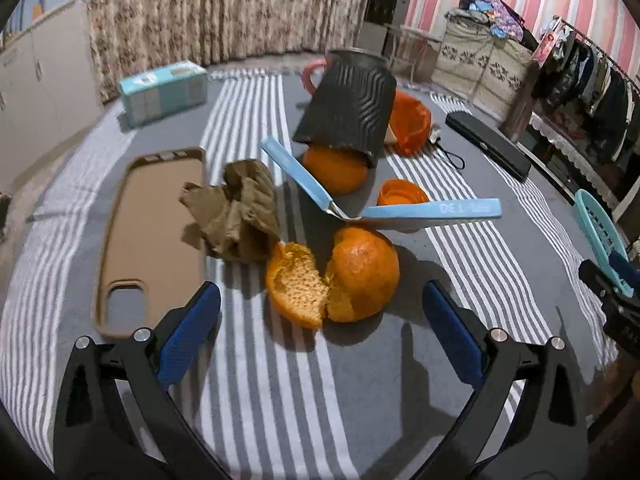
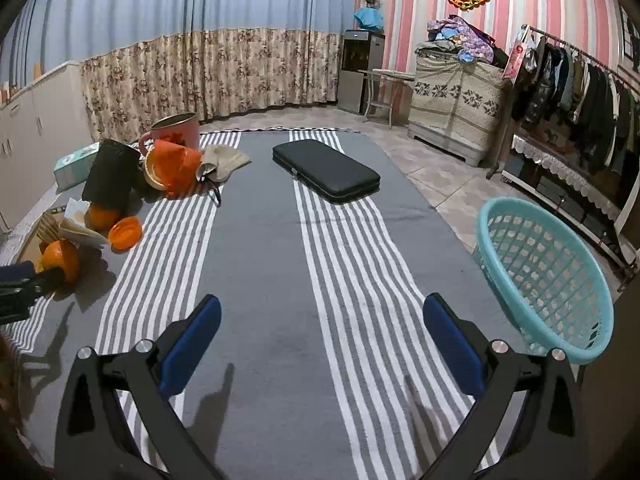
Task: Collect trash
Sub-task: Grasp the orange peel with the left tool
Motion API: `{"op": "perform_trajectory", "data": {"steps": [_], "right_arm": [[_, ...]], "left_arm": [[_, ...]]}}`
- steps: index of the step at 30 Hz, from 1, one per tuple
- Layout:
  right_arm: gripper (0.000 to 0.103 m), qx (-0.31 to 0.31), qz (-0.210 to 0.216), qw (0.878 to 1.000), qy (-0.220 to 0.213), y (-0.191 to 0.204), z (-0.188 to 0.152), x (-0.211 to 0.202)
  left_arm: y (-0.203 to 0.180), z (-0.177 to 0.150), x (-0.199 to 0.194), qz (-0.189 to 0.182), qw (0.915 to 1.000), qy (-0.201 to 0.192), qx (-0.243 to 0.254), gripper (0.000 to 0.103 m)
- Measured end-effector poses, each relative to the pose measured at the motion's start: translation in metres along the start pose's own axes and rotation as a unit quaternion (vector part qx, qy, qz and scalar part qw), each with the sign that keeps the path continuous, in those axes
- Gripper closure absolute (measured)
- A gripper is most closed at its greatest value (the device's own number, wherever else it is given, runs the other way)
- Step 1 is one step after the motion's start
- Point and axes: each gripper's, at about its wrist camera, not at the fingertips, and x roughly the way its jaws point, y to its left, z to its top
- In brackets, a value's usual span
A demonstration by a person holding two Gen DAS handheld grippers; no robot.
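Observation:
A half-peeled orange (image 1: 336,276) with its peel hanging open lies on the striped cloth just ahead of my left gripper (image 1: 320,312), which is open and empty. A crumpled brown paper (image 1: 236,212) lies to the orange's left. Blue tweezers (image 1: 360,204), a whole orange (image 1: 336,168), an orange cap (image 1: 400,194) and an orange bag (image 1: 412,120) lie beyond. My right gripper (image 2: 320,324) is open and empty over bare cloth. A teal basket (image 2: 548,276) stands at the table's right edge. The peeled orange also shows at the far left in the right wrist view (image 2: 62,258).
A brown phone case (image 1: 156,236) lies left of the paper. A black ribbed holder (image 1: 348,108) leans on a pink mug (image 1: 316,74). A tissue box (image 1: 164,90) stands at the back left, a black case (image 2: 326,170) at the back middle. The table drops off on the right.

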Motion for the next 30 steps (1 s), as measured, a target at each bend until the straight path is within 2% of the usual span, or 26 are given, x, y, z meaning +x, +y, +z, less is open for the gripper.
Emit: {"op": "perform_trajectory", "data": {"steps": [1,4,8,14,23,30], "right_arm": [[0.004,-0.001,0.001,1.000,0.001,0.001,0.000,0.001],[0.004,-0.005,0.005,1.000,0.004,0.004,-0.001,0.003],[0.004,-0.013,0.005,1.000,0.009,0.009,-0.003,0.004],[0.004,-0.032,0.013,0.999,0.007,0.023,0.001,0.001],[0.004,-0.071,0.058,0.996,0.012,0.068,0.004,-0.005],[0.004,-0.113,0.083,0.990,0.013,0.116,0.002,-0.006]], "left_arm": [[0.001,0.002,0.002,-0.003,1.0000,0.003,-0.004,0.006],[0.001,0.006,0.008,-0.017,0.9997,0.010,-0.013,0.014],[-0.006,0.007,0.012,-0.017,0.9996,0.020,0.004,0.038],[-0.010,0.004,-0.003,-0.020,0.9991,0.002,0.037,0.056],[0.017,-0.014,-0.039,0.004,0.9981,-0.010,0.061,0.058],[0.061,-0.015,-0.069,0.031,0.9972,-0.051,0.046,0.058]]}}
